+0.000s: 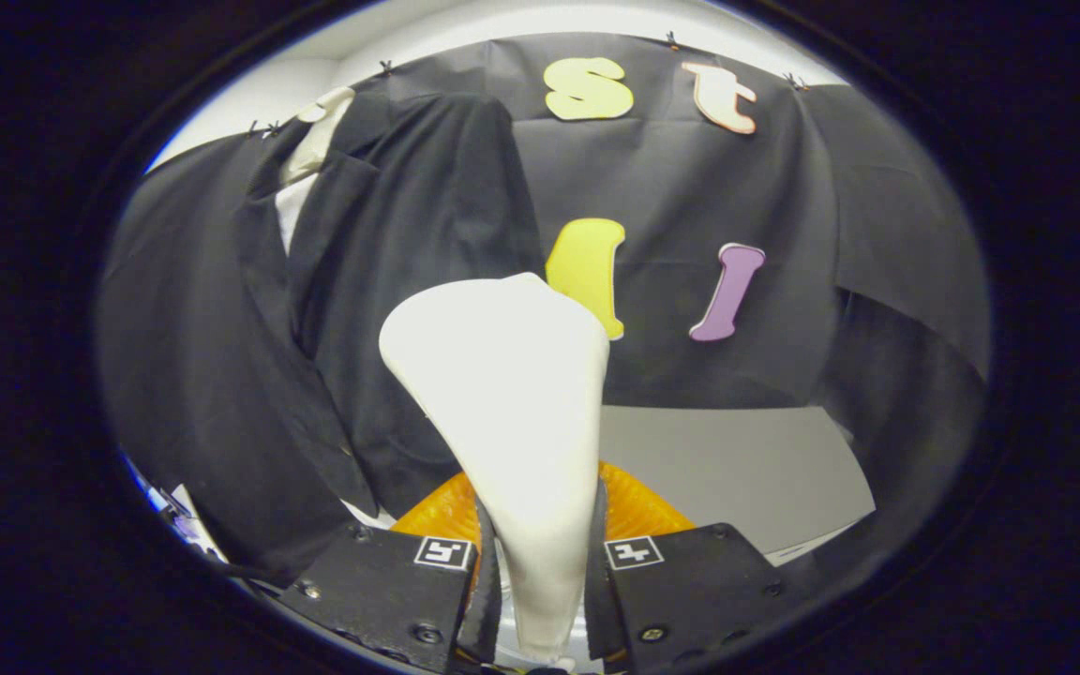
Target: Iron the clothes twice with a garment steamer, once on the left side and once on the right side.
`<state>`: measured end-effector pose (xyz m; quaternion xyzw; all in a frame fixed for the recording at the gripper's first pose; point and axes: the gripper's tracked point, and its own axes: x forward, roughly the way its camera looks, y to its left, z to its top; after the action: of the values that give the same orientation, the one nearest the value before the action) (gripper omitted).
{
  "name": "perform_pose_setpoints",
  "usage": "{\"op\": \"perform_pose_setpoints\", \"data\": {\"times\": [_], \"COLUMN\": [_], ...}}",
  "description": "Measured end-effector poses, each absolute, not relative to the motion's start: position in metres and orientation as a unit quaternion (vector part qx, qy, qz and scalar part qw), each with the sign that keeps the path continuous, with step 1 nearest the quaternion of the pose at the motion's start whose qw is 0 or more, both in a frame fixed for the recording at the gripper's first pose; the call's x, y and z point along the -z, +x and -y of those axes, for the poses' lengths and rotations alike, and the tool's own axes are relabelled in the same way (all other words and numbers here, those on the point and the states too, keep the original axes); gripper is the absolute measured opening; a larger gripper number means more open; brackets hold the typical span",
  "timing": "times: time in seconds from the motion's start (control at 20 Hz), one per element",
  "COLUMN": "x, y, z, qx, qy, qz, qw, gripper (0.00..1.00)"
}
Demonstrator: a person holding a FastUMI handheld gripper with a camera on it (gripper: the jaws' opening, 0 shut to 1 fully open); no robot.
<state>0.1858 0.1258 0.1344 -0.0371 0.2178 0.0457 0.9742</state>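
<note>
Both fingers of the tool (540,572) clamp the steamer (507,403), its head beside the hanging jacket (352,309).

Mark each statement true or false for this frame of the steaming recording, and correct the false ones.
1. The gripper is shut on the steamer handle. True.
2. The dark jacket lies flat on the grey tabletop. False: it hangs upright against the booth's wall, left of the steamer.
3. The steamer head touches the jacket front. Cannot be confirmed as true; the head rises beside the jacket, contact unclear.
4. A white shirt shows at the jacket's collar. True.
5. The fingers are wide open. False: both press the handle.
</note>
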Motion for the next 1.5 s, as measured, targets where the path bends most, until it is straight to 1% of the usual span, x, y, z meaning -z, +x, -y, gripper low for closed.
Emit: {"op": "perform_pose_setpoints", "data": {"times": [0.15, 0.45, 0.65, 0.95, 1.2, 1.4, 1.5], "x": [-0.159, -0.195, -0.207, -0.199, -0.195, -0.188, -0.175], "y": [0.184, 0.211, 0.231, 0.260, 0.264, 0.267, 0.265], "z": [-0.154, -0.192, -0.211, -0.221, -0.217, -0.215, -0.218], "qx": [-0.036, -0.001, 0.014, 0.043, 0.079, 0.082, 0.073], "qy": [-0.055, -0.055, -0.055, -0.058, -0.069, -0.075, -0.085], "qz": [-0.197, -0.171, -0.165, -0.172, -0.165, -0.163, -0.175], "qw": [0.978, 0.984, 0.985, 0.982, 0.981, 0.980, 0.978], "gripper": [0.38, 0.38, 0.38, 0.38, 0.38, 0.38, 0.38]}}
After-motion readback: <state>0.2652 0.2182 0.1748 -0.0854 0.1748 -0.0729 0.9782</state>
